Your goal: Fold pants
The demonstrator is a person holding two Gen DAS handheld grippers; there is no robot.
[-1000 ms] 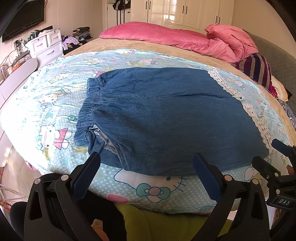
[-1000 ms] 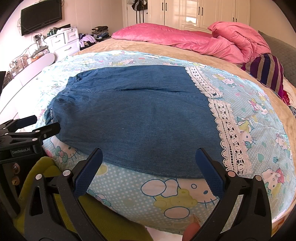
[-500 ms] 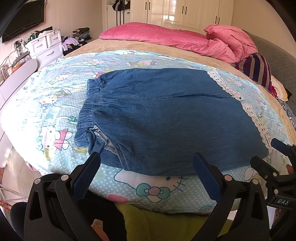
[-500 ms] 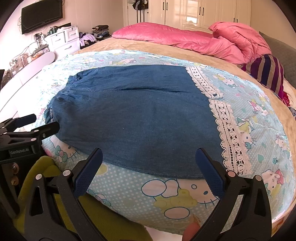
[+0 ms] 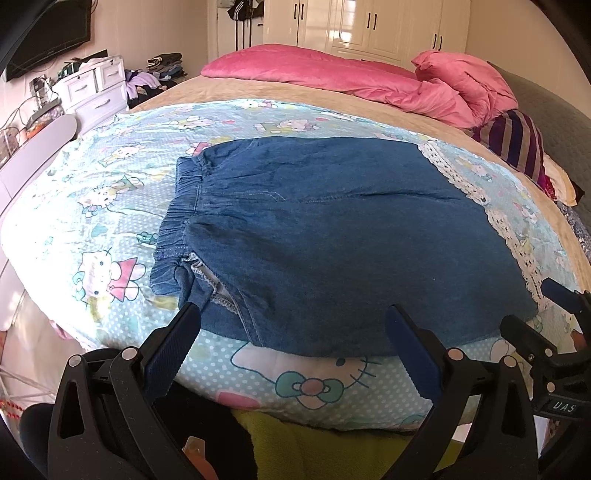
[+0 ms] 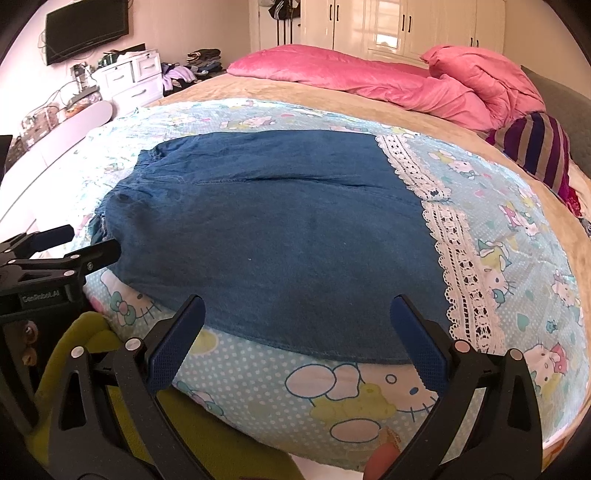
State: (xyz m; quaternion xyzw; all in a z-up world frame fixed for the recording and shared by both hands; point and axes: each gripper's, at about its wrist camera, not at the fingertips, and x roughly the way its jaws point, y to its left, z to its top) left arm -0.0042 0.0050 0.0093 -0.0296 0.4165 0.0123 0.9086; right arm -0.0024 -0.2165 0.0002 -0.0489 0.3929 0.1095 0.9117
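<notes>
Left wrist view first: I've got the denim pants (image 5: 332,236) spread flat across the cartoon-print blanket (image 5: 92,229) on the bed (image 5: 295,92), elastic waistband to the left, white lace hems (image 5: 517,240) off to the right. My left tongs (image 5: 291,325) are spread wide, both blue pads clear of the cloth, hovering just at the near edge of the denim with nothing between them. The near waistband corner is turned up, showing its pale inner seam, close to my left pad. At the right edge I can see the right tongs (image 5: 535,310) poking in beside the lace end.

Over to the right wrist view: same pants (image 6: 280,229), lace trim (image 6: 458,258) running down the right side. My right tongs (image 6: 295,325) are wide apart too, empty, poised over the near hem of the denim. The left tongs (image 6: 81,242) show at the left, by the waistband end.

Up the bed lie a pink duvet (image 6: 369,77) and a striped cushion (image 6: 539,151); a white dresser (image 6: 129,81) and a wall TV (image 6: 88,29) stand off left.
</notes>
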